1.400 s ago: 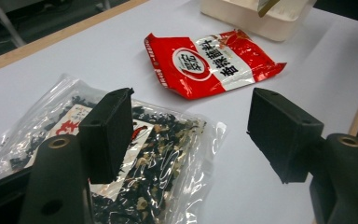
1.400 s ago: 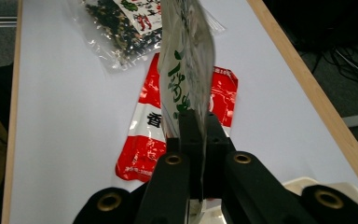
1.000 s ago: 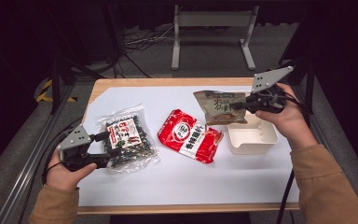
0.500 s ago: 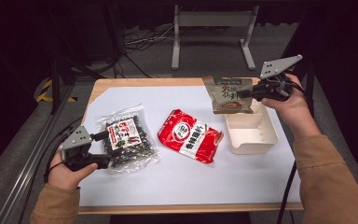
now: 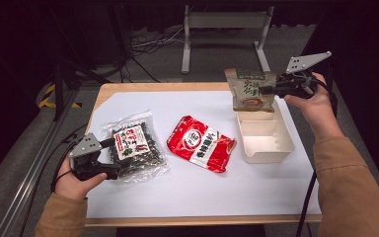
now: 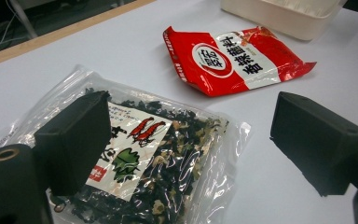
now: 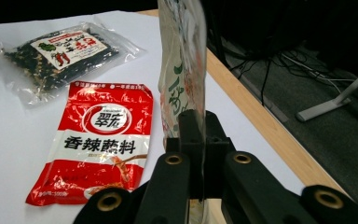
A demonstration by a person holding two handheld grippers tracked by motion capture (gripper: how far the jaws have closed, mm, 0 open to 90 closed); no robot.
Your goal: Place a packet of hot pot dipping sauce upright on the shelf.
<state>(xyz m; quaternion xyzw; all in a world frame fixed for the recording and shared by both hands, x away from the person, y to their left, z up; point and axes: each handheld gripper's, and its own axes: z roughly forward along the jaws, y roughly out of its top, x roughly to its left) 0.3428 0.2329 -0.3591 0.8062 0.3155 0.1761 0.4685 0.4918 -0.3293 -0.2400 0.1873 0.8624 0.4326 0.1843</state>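
Green sachet hangs pinched in my right tongs above the far-right tray; lower it squarely inside. My left tongs, just widened, straddle the seaweed bag ungripped.

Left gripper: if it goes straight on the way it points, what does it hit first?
Most likely the clear bag of dried greens: the left gripper has just been opening, and the bag lies below and ahead of its fingers, unpressed. Beyond that is the red packet. Depth is unclear, so it might skim over the bag.
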